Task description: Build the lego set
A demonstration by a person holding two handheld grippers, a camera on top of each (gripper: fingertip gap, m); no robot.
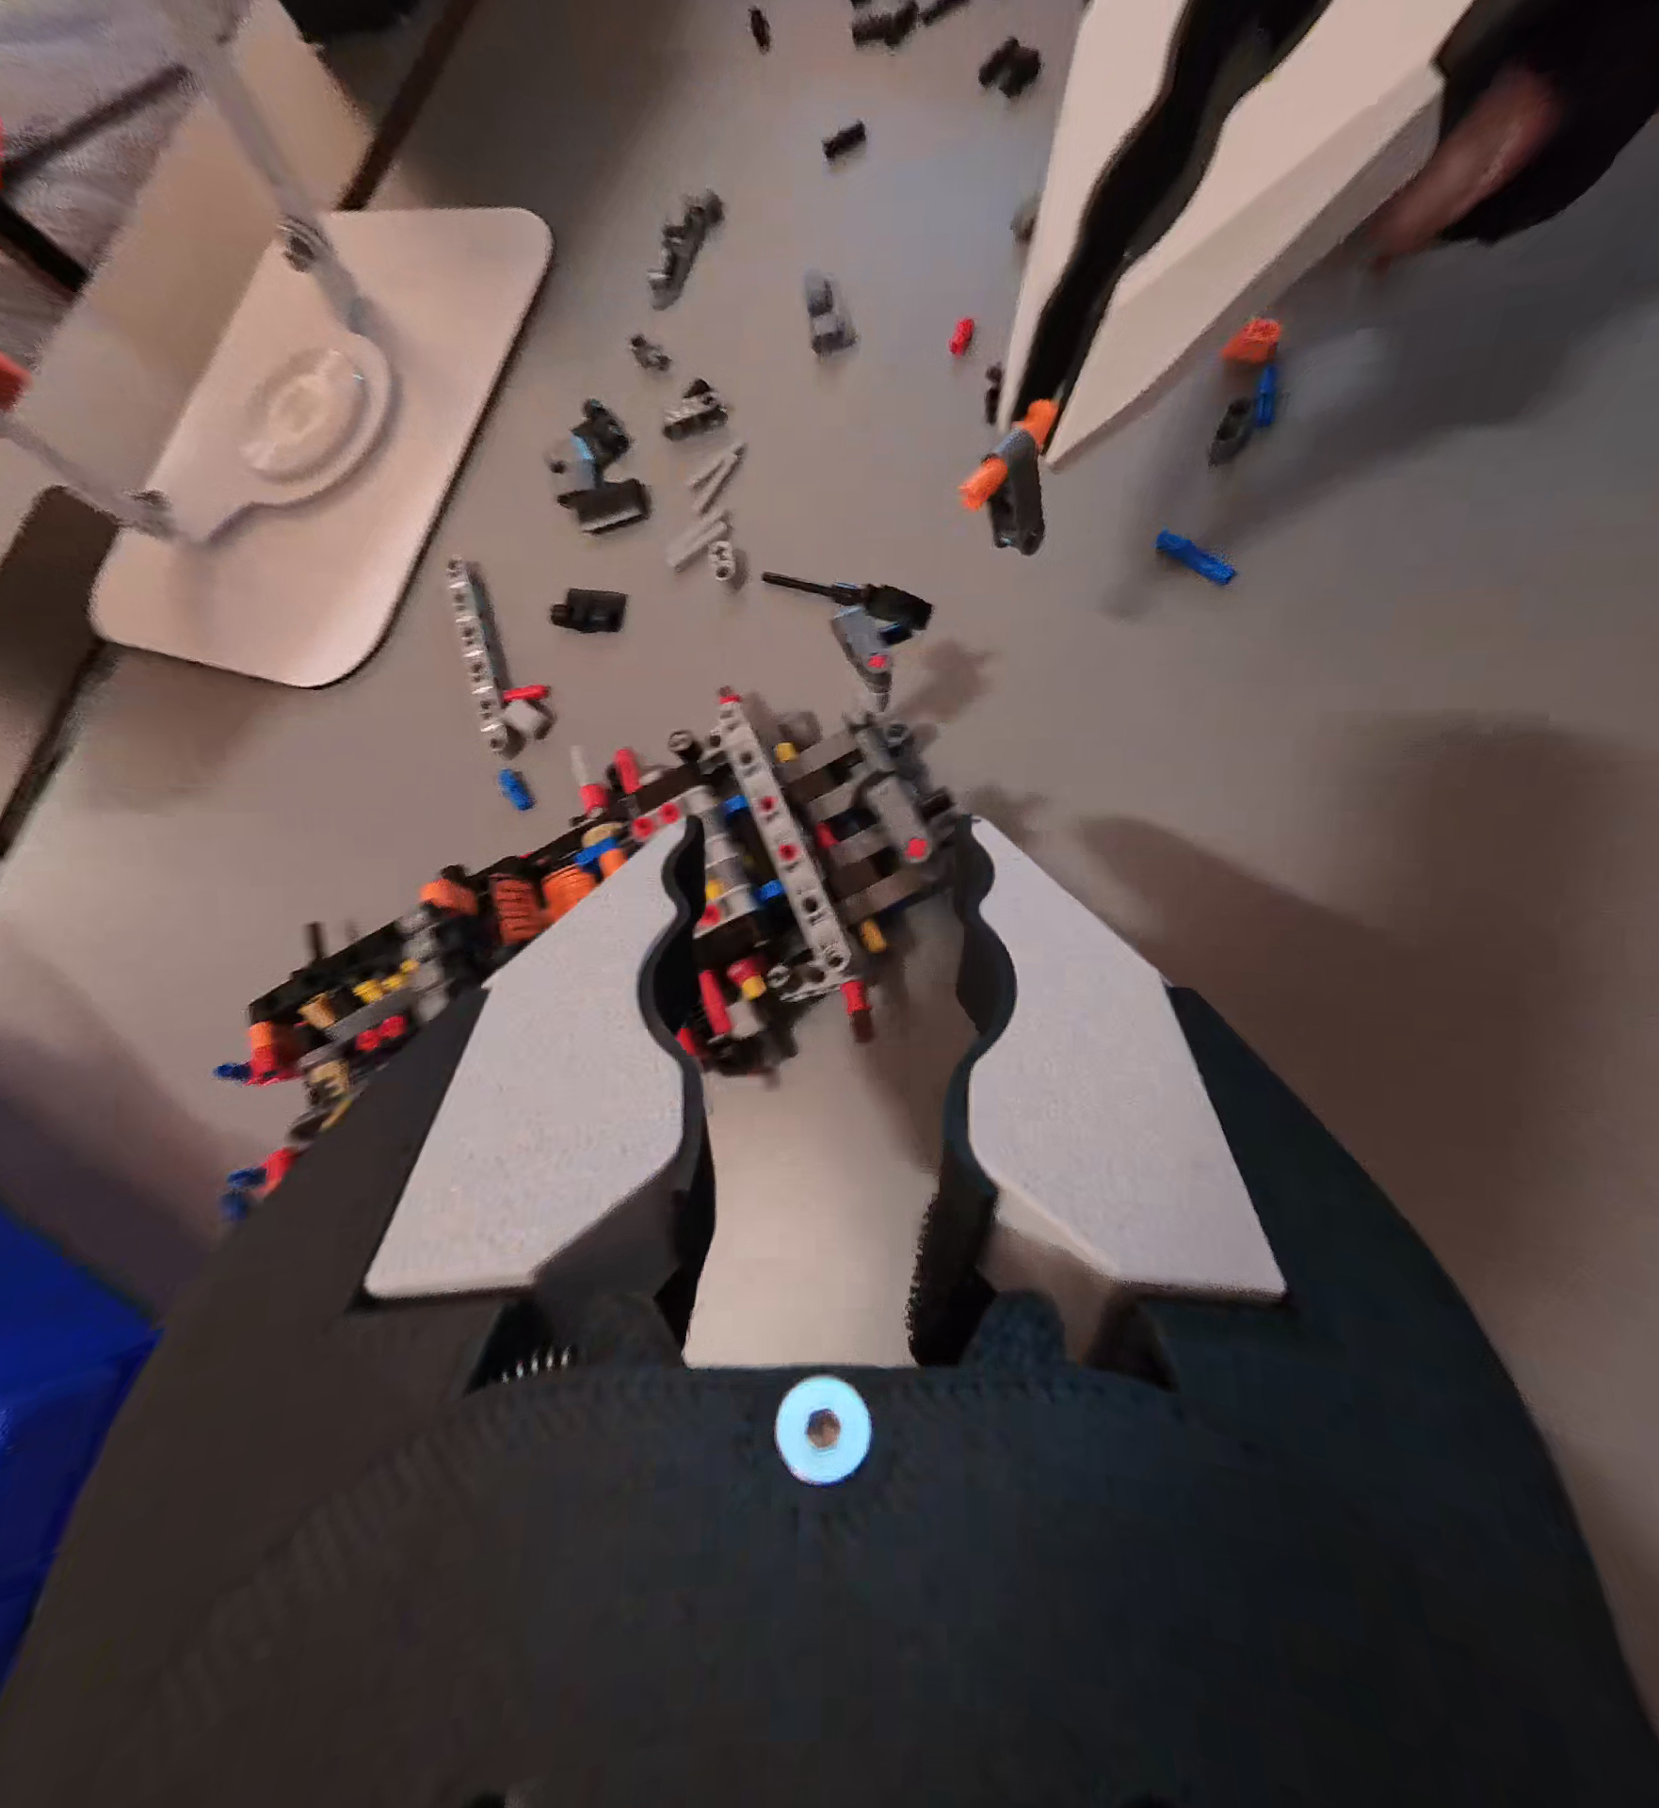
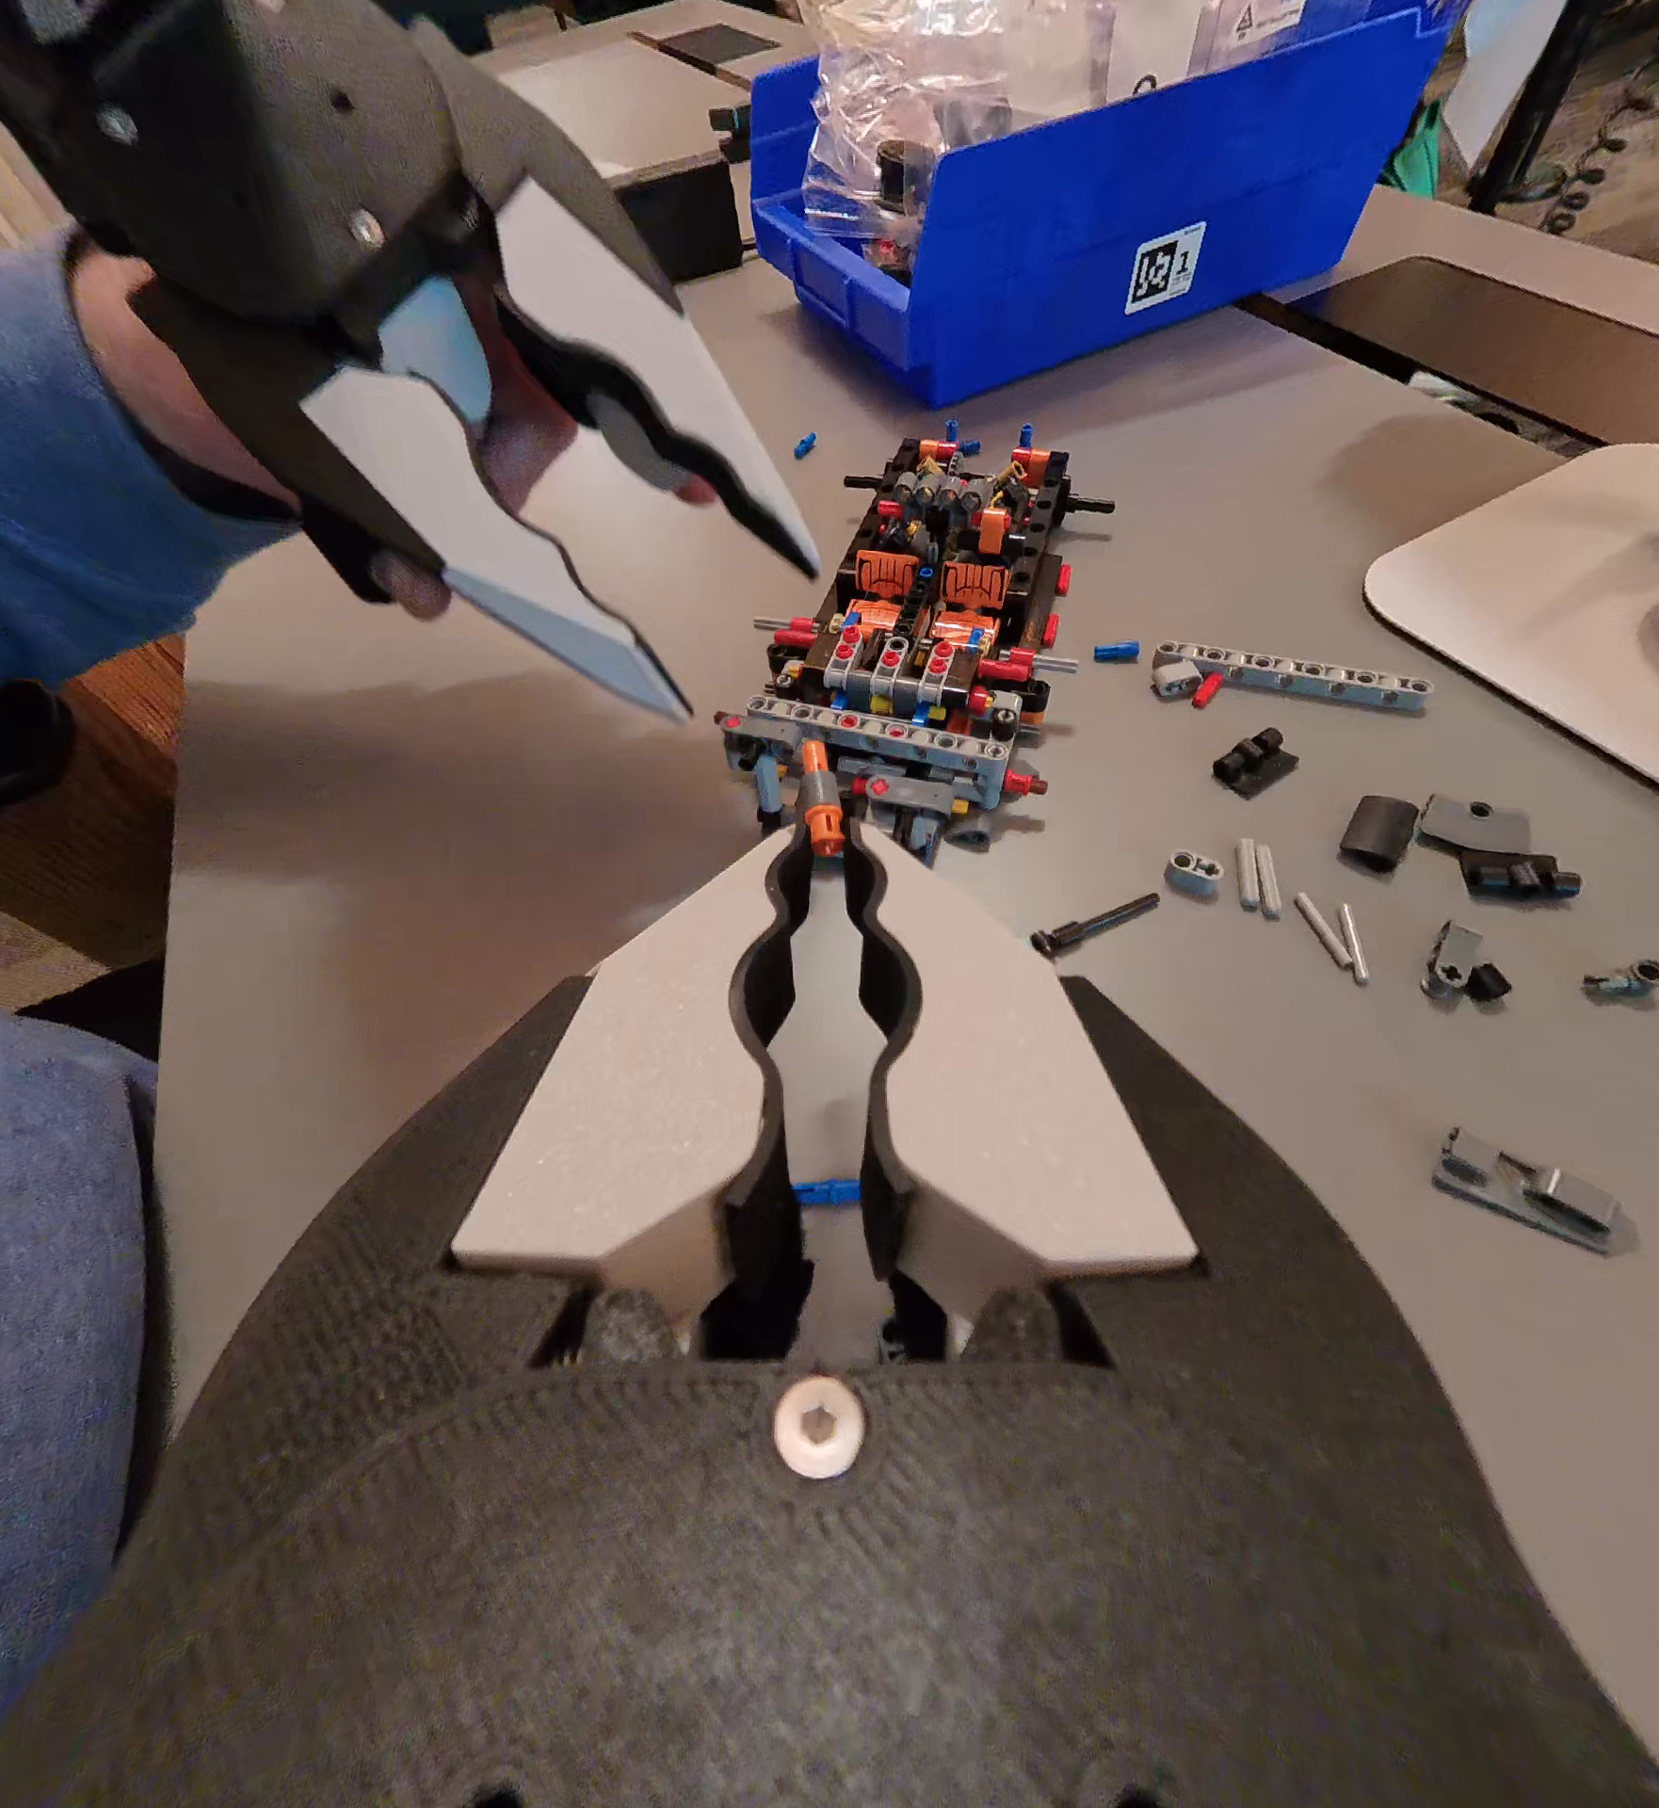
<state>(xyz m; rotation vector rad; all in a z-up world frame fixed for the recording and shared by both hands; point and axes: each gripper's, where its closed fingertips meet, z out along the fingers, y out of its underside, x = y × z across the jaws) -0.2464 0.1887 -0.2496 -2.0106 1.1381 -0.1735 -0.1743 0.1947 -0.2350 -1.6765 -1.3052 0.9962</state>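
Grey table (image 2: 415, 832), matte, lit so that broad soft shadows fall across it. At its far edge, a blue bin (image 2: 1099, 254) holding clear plastic bags; at one side, a pale rounded stand base (image 2: 1530, 626); wooden flooring shows past the near edge. Centre of the table: the lego chassis (image 2: 923, 626) — a long black-and-grey frame with orange seats and red, blue and yellow pins, lying flat. Loose parts are strewn beside it: a long grey holed beam (image 2: 1295, 675), a black axle (image 2: 1095, 923), short grey rods (image 2: 1258, 878), several black and dark grey connectors, and a blue pin (image 2: 1116, 651). Left gripper (image 1: 826, 832): jaws spread wide, nothing between them, tips hovering just over the grey end of the chassis; whether they touch it I cannot tell. Right gripper (image 2: 826, 843): jaws drawn almost together, pinching a small orange-and-grey pin piece (image 2: 821, 797) at the very tips, with the piece pointed at the near end of the chassis and close to its grey cross beam. A person's blue sleeve (image 2: 33, 470) shows behind the left gripper.
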